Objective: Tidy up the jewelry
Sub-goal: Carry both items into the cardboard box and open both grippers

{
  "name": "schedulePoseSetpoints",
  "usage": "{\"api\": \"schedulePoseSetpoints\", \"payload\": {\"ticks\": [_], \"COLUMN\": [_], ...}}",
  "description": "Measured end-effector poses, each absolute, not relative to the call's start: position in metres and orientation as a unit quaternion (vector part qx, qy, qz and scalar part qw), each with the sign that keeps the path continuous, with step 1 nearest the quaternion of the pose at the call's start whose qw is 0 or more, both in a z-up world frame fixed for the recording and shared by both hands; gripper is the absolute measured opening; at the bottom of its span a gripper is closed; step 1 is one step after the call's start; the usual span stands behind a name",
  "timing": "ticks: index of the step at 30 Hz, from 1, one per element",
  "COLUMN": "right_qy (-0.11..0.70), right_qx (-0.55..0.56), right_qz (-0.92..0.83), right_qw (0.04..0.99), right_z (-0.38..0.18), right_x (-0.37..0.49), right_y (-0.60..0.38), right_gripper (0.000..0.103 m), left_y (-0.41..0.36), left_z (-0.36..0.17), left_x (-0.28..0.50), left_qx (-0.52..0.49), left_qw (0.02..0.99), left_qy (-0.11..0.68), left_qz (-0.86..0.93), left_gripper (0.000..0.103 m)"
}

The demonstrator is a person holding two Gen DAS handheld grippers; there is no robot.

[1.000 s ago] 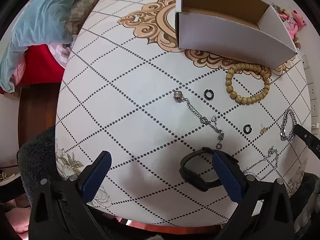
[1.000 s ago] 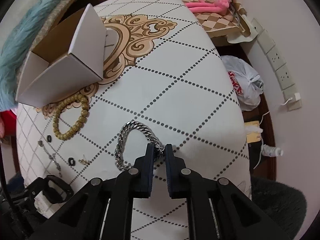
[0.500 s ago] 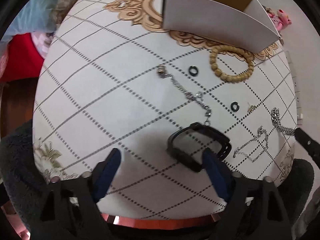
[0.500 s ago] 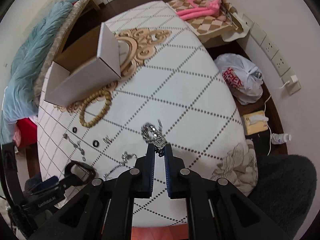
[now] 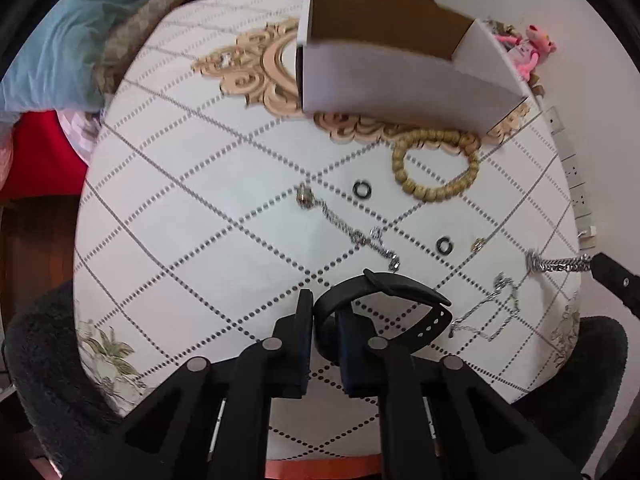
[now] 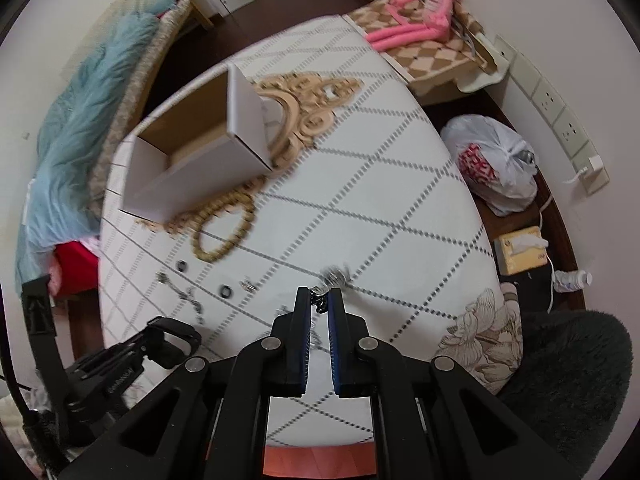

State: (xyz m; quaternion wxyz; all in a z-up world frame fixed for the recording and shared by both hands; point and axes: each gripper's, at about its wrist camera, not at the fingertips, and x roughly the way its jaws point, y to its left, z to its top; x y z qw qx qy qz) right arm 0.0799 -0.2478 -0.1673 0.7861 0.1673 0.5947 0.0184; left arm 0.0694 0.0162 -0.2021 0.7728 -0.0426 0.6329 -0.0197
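Note:
My left gripper (image 5: pixel 325 312) is shut on the black watch band (image 5: pixel 384 304) near the table's front edge. My right gripper (image 6: pixel 320 300) is shut on the thick silver chain bracelet (image 6: pixel 334 276), which hangs from its tips above the table; it also shows in the left wrist view (image 5: pixel 556 265). An open white cardboard box (image 5: pixel 400 76) stands at the back; in the right wrist view (image 6: pixel 192 156) it is at the left. On the table lie a wooden bead bracelet (image 5: pixel 436 168), a thin charm chain (image 5: pixel 348 232), two black rings (image 5: pixel 362 189), a small earring (image 5: pixel 478 245) and a fine silver chain (image 5: pixel 492 312).
The table (image 5: pixel 180 200) is round with a white diamond-patterned cloth. A dark furry seat (image 6: pixel 568 376) is at the front right. A plastic bag (image 6: pixel 496 164) and a tissue box (image 6: pixel 520 250) lie on the floor to the right. A blue blanket (image 6: pixel 80 140) is at the left.
My left gripper has closed on the black watch band. My right gripper has lifted the silver chain bracelet off the table and drawn back from it.

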Motion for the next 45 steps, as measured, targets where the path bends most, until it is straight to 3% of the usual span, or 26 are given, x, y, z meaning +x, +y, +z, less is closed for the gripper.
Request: {"api": "schedulePoseSetpoints", "payload": {"ticks": [11, 16, 25, 31, 32, 33, 35, 37, 39, 43, 45], "right_qy": [0.540, 0.520, 0.566, 0.597, 0.605, 0.617, 0.630, 0.637, 0.639, 0.631, 0.625], "right_qx": [0.173, 0.142, 0.110, 0.098, 0.100, 0.107, 0.116, 0.115, 0.115, 0.063, 0.029], "right_qz": [0.092, 0.116, 0.126, 0.135, 0.139, 0.141, 0.138, 0.135, 0.132, 0.102, 0.083], "right_qw": [0.818, 0.834, 0.808, 0.784, 0.777, 0.767, 0.755, 0.750, 0.749, 0.767, 0.776], "right_z": [-0.084, -0.055, -0.086, -0.116, -0.120, -0.126, -0.133, -0.138, -0.141, -0.142, -0.143], "right_x": [0.122, 0.171, 0.261, 0.291, 0.295, 0.301, 0.307, 0.309, 0.308, 0.297, 0.289], "right_y": [-0.226, -0.204, -0.171, -0.154, -0.154, -0.154, -0.157, -0.161, -0.165, -0.162, -0.159], "right_gripper": [0.008, 0.008, 0.008, 0.009, 0.009, 0.009, 0.010, 0.025, 0.049, 0.067, 0.088], "left_y": [0.014, 0.012, 0.014, 0.021, 0.022, 0.025, 0.028, 0.035, 0.042, 0.052, 0.056], "left_z": [-0.107, -0.094, -0.126, -0.139, -0.140, -0.140, -0.135, -0.132, -0.131, -0.130, -0.131], "left_x": [0.125, 0.178, 0.249, 0.281, 0.285, 0.289, 0.292, 0.292, 0.290, 0.281, 0.272], "left_qx": [-0.061, -0.056, -0.061, -0.095, -0.097, -0.095, -0.093, -0.095, -0.095, -0.074, -0.065], "left_qw": [0.819, 0.830, 0.807, 0.782, 0.780, 0.779, 0.786, 0.790, 0.791, 0.801, 0.810], "left_qy": [0.568, 0.551, 0.585, 0.613, 0.616, 0.619, 0.610, 0.605, 0.605, 0.594, 0.583], "left_qz": [-0.051, -0.059, -0.061, -0.056, -0.053, -0.044, -0.037, -0.030, -0.017, 0.011, 0.022], "left_gripper": [0.008, 0.008, 0.009, 0.016, 0.025, 0.050, 0.087, 0.089, 0.089, 0.098, 0.098]}}
